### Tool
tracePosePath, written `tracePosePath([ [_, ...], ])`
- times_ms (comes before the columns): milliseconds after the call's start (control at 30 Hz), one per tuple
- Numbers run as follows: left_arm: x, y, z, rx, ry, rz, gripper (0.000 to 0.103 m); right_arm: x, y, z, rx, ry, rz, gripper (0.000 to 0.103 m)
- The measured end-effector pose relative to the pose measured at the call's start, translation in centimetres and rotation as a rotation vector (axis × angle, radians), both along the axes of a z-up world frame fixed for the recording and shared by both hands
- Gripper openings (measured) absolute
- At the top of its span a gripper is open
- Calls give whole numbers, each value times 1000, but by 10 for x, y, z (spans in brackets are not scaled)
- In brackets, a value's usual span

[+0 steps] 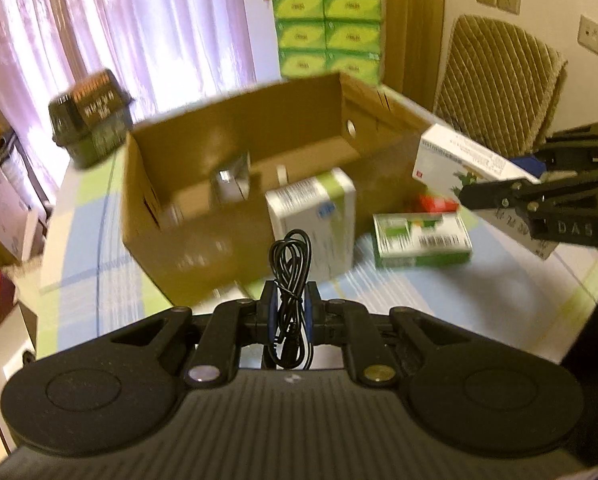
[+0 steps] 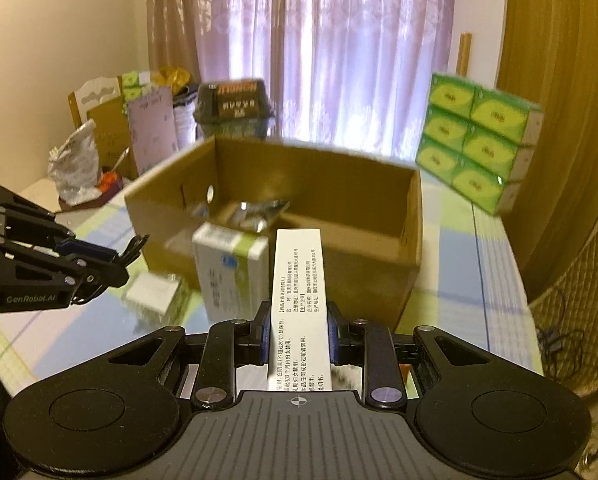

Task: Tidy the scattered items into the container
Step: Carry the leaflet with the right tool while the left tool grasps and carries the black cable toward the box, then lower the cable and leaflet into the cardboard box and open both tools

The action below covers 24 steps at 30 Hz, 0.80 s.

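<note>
Both fingers (image 1: 290, 312) clamped: cable (image 1: 291, 264), box (image 2: 297, 280).

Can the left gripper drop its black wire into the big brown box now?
Probably yes. The left gripper holds the coiled black cable, and the open brown cardboard box sits just ahead with nothing covering its top. The upright white-and-green carton stands beside the path, so it should lift over.

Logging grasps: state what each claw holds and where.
Left claw pinches a coiled black cable around its bundled middle. Right claw clamps a long white printed carton across its narrow sides, near one end.
</note>
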<state>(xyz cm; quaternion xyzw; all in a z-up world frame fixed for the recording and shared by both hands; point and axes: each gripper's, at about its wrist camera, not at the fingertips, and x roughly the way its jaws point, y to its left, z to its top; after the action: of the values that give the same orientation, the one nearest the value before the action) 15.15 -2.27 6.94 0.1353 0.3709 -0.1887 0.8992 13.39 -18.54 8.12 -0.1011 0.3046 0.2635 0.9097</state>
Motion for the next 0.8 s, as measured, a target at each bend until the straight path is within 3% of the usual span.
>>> tracePosePath([
  [367, 76, 4, 35, -15, -72, 22, 10, 70, 32, 21, -1, -48, 28, 28],
  [800, 149, 13, 10, -2, -47, 78, 10, 133, 65, 8, -18, -37, 53, 28],
])
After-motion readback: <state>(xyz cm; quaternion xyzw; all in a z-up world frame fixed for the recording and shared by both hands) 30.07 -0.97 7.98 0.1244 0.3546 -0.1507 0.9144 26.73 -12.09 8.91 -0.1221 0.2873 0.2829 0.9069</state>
